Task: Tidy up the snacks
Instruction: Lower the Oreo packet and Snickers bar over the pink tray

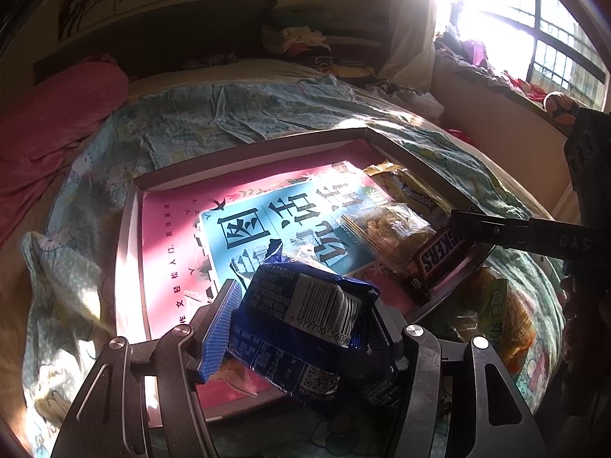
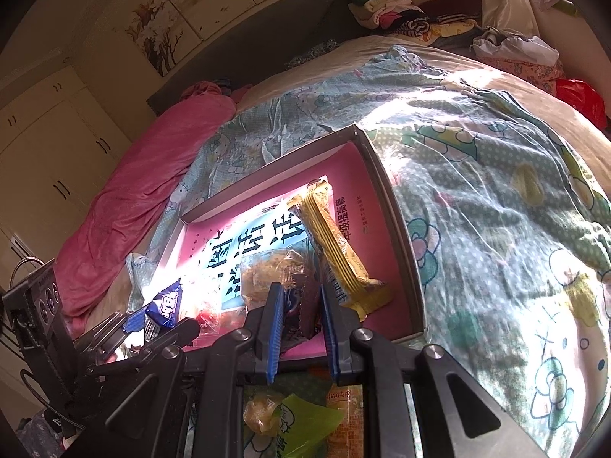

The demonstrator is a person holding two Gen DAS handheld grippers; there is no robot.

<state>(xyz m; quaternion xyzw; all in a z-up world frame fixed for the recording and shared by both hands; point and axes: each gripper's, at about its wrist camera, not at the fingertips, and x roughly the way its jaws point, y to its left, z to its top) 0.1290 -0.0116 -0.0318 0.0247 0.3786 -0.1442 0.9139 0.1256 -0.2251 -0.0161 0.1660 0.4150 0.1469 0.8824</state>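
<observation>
- While sunlight poured across the bed, the left gripper [image 1: 301, 328] was clamped on a dark blue snack packet [image 1: 305, 316], barcode side up, holding it above the near edge of the shallow box [image 1: 130, 206].
- The blue ribbed pads [image 1: 217, 328] pressed that packet from both sides (crumpled wrapper bulging between them), and it hung clear of the pink floor of the box.
- Over on the other side, the right gripper [image 2: 301, 324] had its fingers nearly together, pinching the end of a brown Snickers bar [image 1: 435, 263]; from the left wrist view the bar sat at the box's near right corner, with its far end against the other snacks.
- Inside the box, a clear bag of pale crunchy pieces [image 1: 385, 229] lay just beside the Snickers bar, touching it.
- A long yellow striped wafer packet [image 2: 336, 248] lay along the right wall of the box, its near end just beyond the right gripper's fingertips.
- The box floor showed a pink and teal printed sheet [image 1: 267, 229] with large characters, bright in the sun.
- Outside the box, on the cartoon-print quilt [image 2: 496, 210], a green packet [image 2: 301, 423] and an orange packet [image 2: 347, 416] waited below the right gripper (partly hidden by its frame).
- A pink blanket [image 2: 145, 191] lay bunched along the far left of the bed.
</observation>
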